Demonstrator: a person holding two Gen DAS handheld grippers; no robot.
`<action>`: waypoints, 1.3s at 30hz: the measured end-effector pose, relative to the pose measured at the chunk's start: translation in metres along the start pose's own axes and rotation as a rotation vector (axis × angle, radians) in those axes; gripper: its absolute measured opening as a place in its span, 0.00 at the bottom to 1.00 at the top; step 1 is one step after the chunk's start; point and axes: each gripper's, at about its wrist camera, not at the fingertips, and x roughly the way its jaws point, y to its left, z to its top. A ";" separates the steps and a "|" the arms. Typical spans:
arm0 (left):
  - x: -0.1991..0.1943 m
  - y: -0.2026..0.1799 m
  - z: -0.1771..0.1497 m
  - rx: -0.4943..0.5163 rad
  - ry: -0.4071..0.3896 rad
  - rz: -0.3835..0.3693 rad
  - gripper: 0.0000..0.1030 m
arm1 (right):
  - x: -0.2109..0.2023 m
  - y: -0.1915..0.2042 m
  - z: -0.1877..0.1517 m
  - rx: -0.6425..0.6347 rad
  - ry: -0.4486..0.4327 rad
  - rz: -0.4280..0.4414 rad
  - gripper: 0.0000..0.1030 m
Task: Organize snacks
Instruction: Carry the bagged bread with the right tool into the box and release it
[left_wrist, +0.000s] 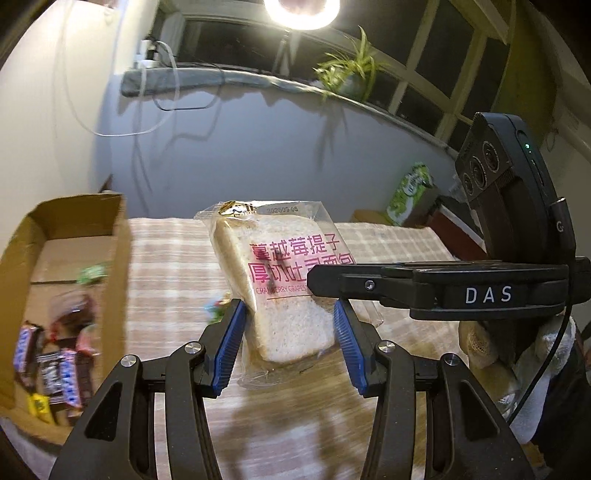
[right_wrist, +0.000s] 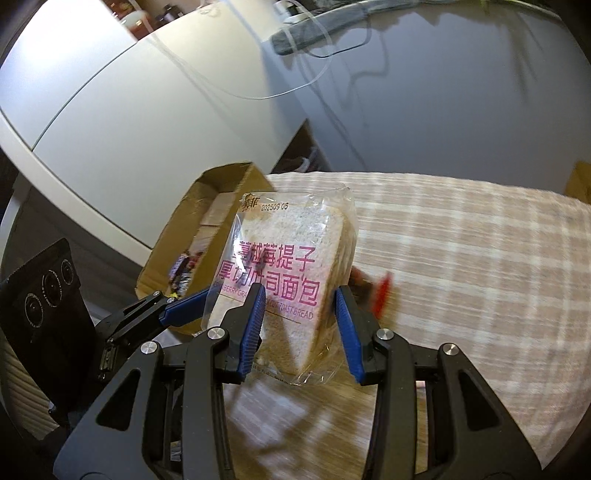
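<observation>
A clear packet of sliced toast bread (left_wrist: 291, 295) (right_wrist: 291, 266) with pink lettering hangs upright above the plaid-covered table (left_wrist: 166, 258) (right_wrist: 461, 258). My left gripper (left_wrist: 290, 306) has its blue pads pressed on the packet's two sides low down. My right gripper (right_wrist: 299, 295) is shut on the same packet. In the left wrist view, the right gripper (left_wrist: 325, 284) reaches in from the right across the packet's front. In the right wrist view, the left gripper (right_wrist: 199, 299) comes in from the left. An open cardboard box (left_wrist: 118, 258) (right_wrist: 225, 177) holding several chocolate bars (left_wrist: 55, 369) stands to the left.
A small colourful sweet (left_wrist: 216, 308) lies on the cloth behind the packet, and a red wrapper (right_wrist: 382, 291) lies to its right. A green carton (left_wrist: 410, 192) stands at the table's far right. A potted plant (left_wrist: 351, 74) sits on the window ledge. A white cabinet (right_wrist: 110, 110) stands beyond the box.
</observation>
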 end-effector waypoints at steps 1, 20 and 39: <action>-0.004 0.005 0.000 -0.009 -0.007 0.009 0.46 | 0.004 0.007 0.002 -0.010 0.003 0.005 0.40; -0.055 0.089 -0.003 -0.108 -0.092 0.140 0.46 | 0.074 0.099 0.030 -0.137 0.051 0.088 0.40; -0.068 0.143 -0.016 -0.194 -0.095 0.214 0.45 | 0.143 0.143 0.047 -0.194 0.121 0.110 0.40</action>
